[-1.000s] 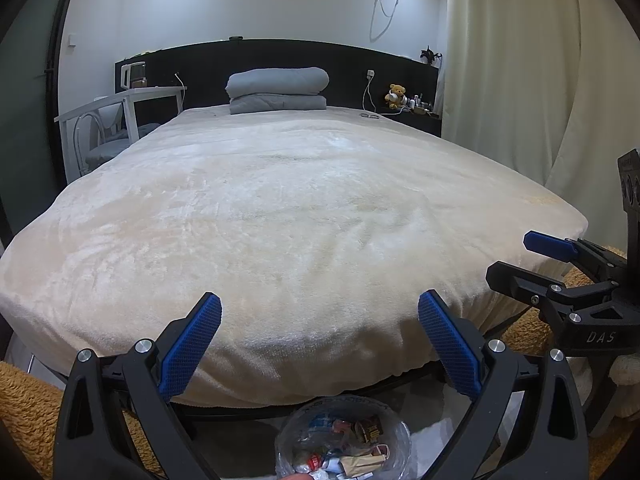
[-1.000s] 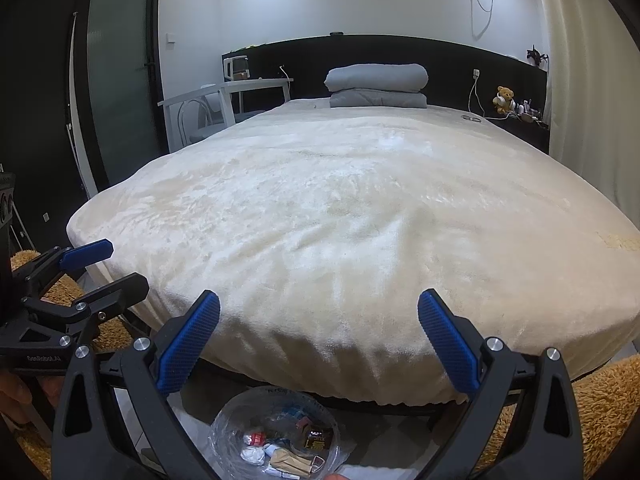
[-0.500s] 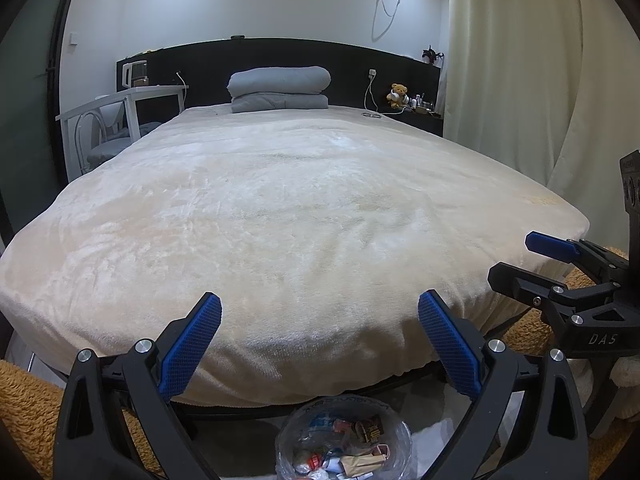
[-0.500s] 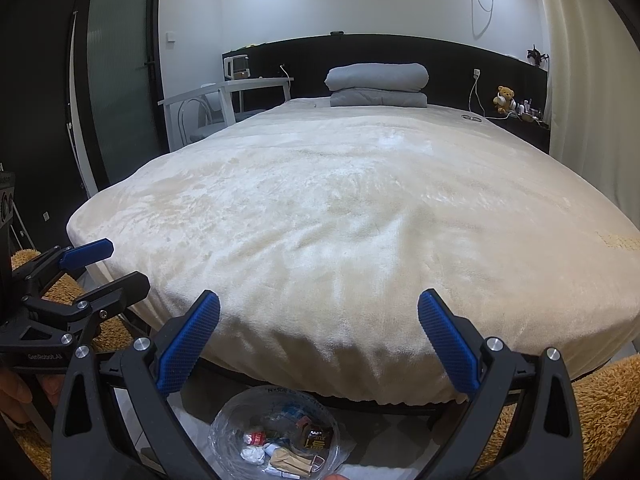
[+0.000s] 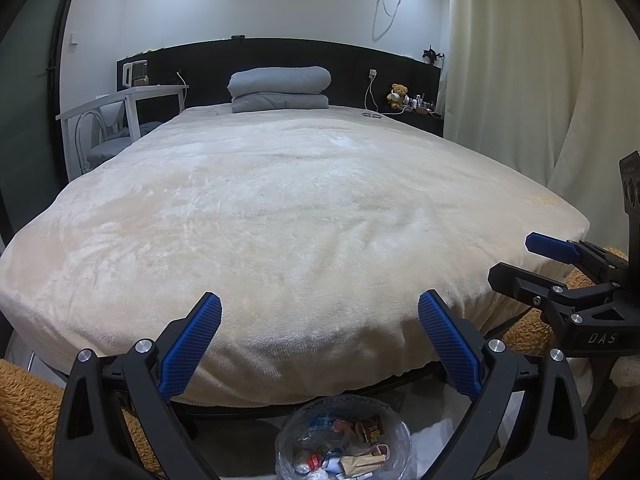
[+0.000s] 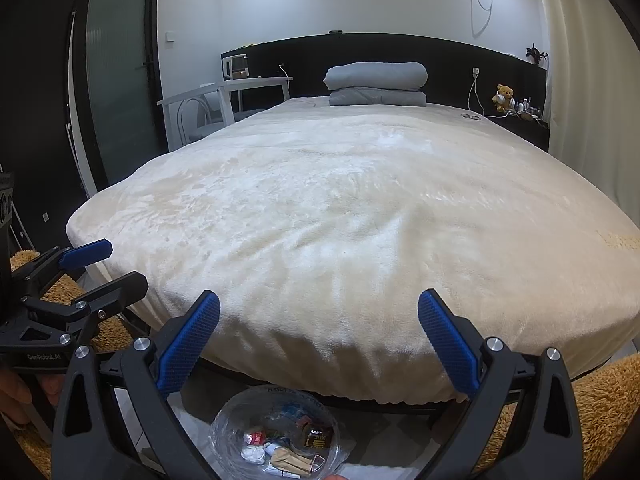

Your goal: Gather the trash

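Observation:
A clear plastic trash bin liner (image 5: pixel 343 436) holding several wrappers and paper scraps sits on the floor at the foot of the bed; it also shows in the right wrist view (image 6: pixel 276 432). My left gripper (image 5: pixel 320 344) is open and empty above the bin. My right gripper (image 6: pixel 320 340) is open and empty above the bin too. Each gripper shows in the other's view, the right one (image 5: pixel 560 272) at the right edge, the left one (image 6: pixel 80 272) at the left edge. The cream blanket on the bed (image 5: pixel 300 208) shows no trash.
Folded grey bedding (image 5: pixel 280 88) lies at the black headboard. A white desk and chair (image 5: pixel 116 120) stand left of the bed. A teddy bear (image 5: pixel 398 94) and small items sit on the right shelf. Curtains (image 5: pixel 520 80) hang at right. Brown shaggy rugs (image 6: pixel 600 400) flank the bin.

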Demonstrator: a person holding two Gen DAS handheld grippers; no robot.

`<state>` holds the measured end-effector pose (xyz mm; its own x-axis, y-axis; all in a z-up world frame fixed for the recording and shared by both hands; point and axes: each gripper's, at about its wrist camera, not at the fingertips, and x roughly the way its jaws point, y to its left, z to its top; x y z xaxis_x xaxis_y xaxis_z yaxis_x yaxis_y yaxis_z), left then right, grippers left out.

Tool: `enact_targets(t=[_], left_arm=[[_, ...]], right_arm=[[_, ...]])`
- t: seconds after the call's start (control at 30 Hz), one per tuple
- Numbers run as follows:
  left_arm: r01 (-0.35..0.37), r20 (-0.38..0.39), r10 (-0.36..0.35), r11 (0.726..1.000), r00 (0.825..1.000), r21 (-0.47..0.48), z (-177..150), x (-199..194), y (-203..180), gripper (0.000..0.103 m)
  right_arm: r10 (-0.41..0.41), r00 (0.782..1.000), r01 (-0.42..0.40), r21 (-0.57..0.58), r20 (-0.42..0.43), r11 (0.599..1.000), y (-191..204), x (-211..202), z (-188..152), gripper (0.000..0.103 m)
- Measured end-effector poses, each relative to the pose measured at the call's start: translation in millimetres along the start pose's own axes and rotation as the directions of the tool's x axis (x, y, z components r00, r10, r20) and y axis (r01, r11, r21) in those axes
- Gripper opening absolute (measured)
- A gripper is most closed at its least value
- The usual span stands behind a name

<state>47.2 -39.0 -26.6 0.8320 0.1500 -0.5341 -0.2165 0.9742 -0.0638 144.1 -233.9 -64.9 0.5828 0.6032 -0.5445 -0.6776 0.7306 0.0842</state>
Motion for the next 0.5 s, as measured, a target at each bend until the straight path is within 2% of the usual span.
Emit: enact_targets(t=[0.5], left_arm=[[-0.002, 0.000, 0.002, 1.000, 1.000, 0.000, -0.3, -0.2, -0.7, 0.097]], right_arm=[[0.002, 1.000, -0.002, 0.001, -0.002, 1.000, -0.8, 0.9, 0.1, 0.098]])
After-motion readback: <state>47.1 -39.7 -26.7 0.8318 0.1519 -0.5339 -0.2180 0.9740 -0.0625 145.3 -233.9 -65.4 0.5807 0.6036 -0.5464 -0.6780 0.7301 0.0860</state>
